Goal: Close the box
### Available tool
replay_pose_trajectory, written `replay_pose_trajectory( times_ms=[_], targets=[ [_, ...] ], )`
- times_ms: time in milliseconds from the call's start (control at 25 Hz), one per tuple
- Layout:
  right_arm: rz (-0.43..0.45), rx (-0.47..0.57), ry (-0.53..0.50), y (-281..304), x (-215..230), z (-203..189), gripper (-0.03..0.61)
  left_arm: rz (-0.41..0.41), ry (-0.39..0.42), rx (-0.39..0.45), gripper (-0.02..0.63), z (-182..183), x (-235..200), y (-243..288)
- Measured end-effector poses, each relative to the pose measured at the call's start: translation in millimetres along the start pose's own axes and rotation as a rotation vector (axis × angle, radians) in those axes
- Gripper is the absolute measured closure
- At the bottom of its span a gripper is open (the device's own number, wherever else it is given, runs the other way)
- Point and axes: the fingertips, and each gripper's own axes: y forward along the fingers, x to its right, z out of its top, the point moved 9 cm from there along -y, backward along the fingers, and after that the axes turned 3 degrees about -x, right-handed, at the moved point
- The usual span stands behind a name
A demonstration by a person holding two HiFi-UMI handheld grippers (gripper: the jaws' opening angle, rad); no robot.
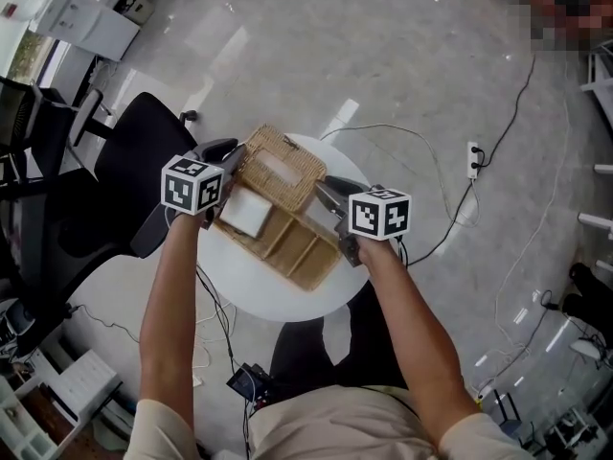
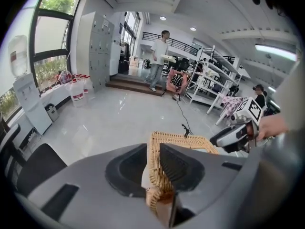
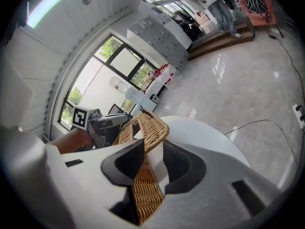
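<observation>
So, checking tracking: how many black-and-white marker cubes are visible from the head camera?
2: one cube on the left gripper, one on the right gripper. None seems hidden.

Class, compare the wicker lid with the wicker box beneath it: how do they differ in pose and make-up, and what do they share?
Pose: the wicker lid is tilted up; the wicker box lies flat on the round white table. Make-up: the lid is a woven frame round a pale panel; the box is split into compartments, one holding a white object. Shared: both are tan woven wicker.
</observation>
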Motion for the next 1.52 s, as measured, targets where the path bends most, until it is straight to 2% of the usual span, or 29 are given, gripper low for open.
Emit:
replay_pose_trajectory(
  times_ms=[120,320,520,1000,1520],
  targets=[
    [0.029,0.015,0.074,4,9,-3,0.463,-0.018,-0.021,-0.008,0.523,-4,-2,8],
    [0.128,0.048,0.21,11,15,-3,0.472,-0.049,-0.049,-0.007,0.523,-6,-4,14],
    [0.132,0.067,0.219,8,13,-4,0.485,-0.05,-0.055,0.003,0.526,-6,-3,13],
    [0.116,0.102,0.024,-22,-24,15,0.537,-0.046,-0.026,0.038,0.528,4,5,-13],
    [0.097,0.044,-0.225,-41,-96,17,0.555,-0.035,-0.024,0.077,0.531,-2,12,-67]
  ],
)
